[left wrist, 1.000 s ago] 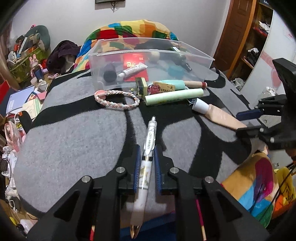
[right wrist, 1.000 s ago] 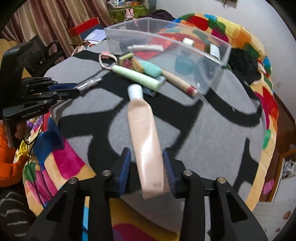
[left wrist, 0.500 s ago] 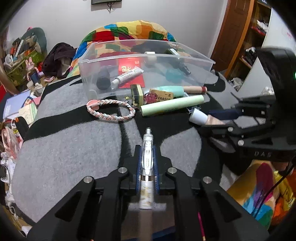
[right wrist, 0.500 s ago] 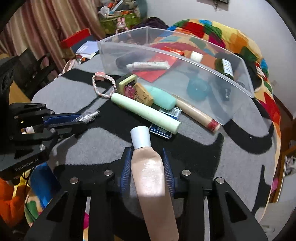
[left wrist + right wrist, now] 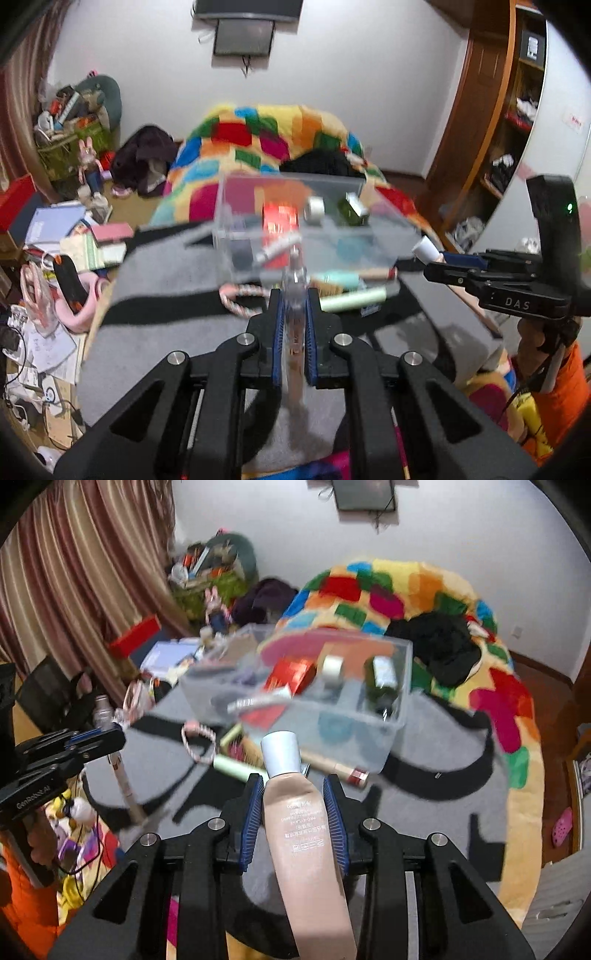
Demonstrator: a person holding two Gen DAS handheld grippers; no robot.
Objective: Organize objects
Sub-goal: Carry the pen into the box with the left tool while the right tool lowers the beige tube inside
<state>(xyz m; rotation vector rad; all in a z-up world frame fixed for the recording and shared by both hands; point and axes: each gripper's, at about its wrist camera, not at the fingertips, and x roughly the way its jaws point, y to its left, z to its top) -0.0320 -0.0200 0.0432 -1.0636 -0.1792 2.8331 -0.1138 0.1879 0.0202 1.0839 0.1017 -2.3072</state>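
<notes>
My left gripper (image 5: 294,300) is shut on a clear pen (image 5: 294,275) and holds it in the air above the grey and black blanket (image 5: 166,332). My right gripper (image 5: 293,788) is shut on a beige white-capped tube (image 5: 299,812), also lifted. A clear plastic bin (image 5: 332,254) lies just ahead with a red packet, a white roll, a dark bottle and other small items inside. From the right wrist view, the left gripper (image 5: 110,738) and its pen (image 5: 122,779) hang at the left. The right gripper (image 5: 439,264) shows at the right of the left wrist view.
In front of the bin lie a braided loop (image 5: 197,740), a pale green tube (image 5: 354,298), a teal item and a long beige stick. A patchwork blanket (image 5: 266,136) rises behind the bin. Books and clutter (image 5: 55,236) cover the floor at the left.
Both grippers have risen off the blanket, one with the pen and one with the tube. The right jaws have closed onto the tube. Both views now tilt up towards the bin.
</notes>
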